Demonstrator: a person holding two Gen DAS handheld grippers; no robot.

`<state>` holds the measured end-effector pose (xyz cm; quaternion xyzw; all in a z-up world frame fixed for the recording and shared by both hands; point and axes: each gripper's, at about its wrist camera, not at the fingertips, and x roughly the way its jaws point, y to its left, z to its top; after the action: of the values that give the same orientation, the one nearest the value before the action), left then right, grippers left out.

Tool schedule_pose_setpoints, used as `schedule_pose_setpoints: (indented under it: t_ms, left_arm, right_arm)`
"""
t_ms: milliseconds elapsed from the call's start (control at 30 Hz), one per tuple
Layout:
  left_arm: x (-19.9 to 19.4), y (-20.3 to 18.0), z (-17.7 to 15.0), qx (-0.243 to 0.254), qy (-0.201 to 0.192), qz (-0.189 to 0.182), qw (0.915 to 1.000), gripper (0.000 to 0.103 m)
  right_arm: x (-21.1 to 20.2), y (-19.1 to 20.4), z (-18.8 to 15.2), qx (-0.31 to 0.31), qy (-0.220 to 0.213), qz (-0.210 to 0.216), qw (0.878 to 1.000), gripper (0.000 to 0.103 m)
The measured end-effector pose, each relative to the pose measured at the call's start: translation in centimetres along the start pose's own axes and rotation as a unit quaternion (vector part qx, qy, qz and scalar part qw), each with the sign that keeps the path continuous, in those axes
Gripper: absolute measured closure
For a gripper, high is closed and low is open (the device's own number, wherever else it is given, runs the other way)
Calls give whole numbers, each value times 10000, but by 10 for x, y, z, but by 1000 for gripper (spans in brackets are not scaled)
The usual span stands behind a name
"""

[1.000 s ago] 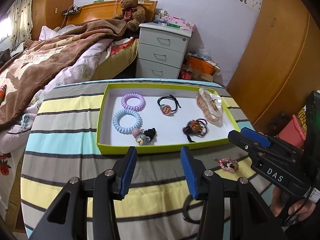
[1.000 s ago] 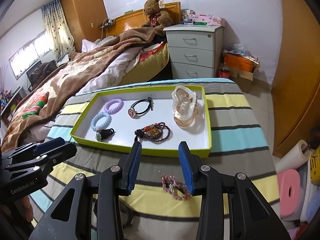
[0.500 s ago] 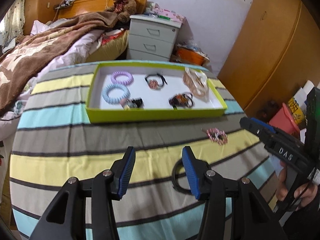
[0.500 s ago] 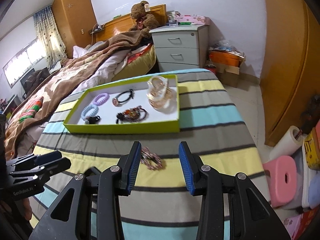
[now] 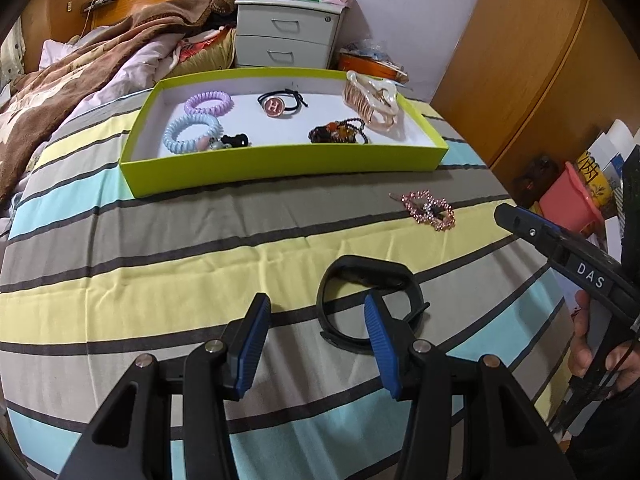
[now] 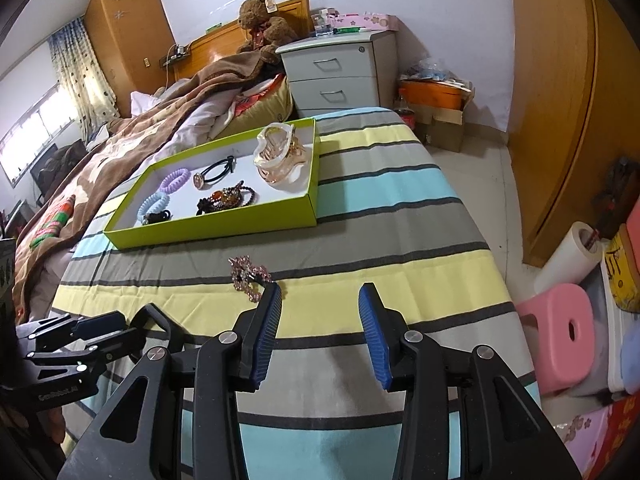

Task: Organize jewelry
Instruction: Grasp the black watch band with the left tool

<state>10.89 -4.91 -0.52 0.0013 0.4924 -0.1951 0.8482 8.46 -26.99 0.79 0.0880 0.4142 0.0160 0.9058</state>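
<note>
Now both grippers stand nearer the viewer's edge of the striped cloth than a second ago, so the green tray (image 5: 280,162) lies farther ahead of them and two loose pieces have come within reach. The left gripper (image 5: 316,336) holds nothing; its jaws stand partly apart, have just been opening a little, and its right pad overlaps the black band (image 5: 362,270), which lies flat just ahead and has newly come into full view. The right gripper (image 6: 320,332) is likewise empty and partly open; the pink beaded clip (image 6: 248,274) lies just ahead of its left pad, outside the jaws. Judged from this, the pull-back sets up pickups of the pieces not yet in the tray.

Materials: the band is a smooth, matte, flexible loop; the clip is small, knobbly and glittering, likely to slip under flat pads. Inside the tray lie a purple coil tie (image 5: 208,103), a blue coil tie (image 5: 192,134), a black elastic with a round charm (image 5: 280,104), a dark beaded bracelet (image 5: 340,133) and a glossy translucent claw clip (image 5: 370,100). The cloth (image 5: 160,280) is soft and lightly creased.
</note>
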Motion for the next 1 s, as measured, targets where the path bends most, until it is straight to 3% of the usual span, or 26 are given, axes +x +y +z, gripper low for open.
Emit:
schedule_pose_setpoints:
  t_ms: [533, 667, 733, 867, 1000]
  left_arm:
    - [9, -11, 2, 307, -45, 517, 9982, 53]
    - [10, -12, 2, 396, -91, 800, 9960, 68]
    - [10, -9, 4, 356, -101, 777, 9963, 72]
    - [9, -3, 4, 280, -108, 748, 9968, 91]
    - [6, 2, 4, 191, -151, 684, 9974, 97]
  right_arm:
    - [6, 0, -1, -10, 60, 102, 9999, 61]
    - [9, 2, 0, -48, 76, 104, 9999, 61]
    - [11, 3, 1, -74, 88, 95, 9999, 61]
    - [14, 7, 2, -119, 111, 91, 9998, 61]
    - [17, 11, 3, -156, 137, 66, 9998, 61]
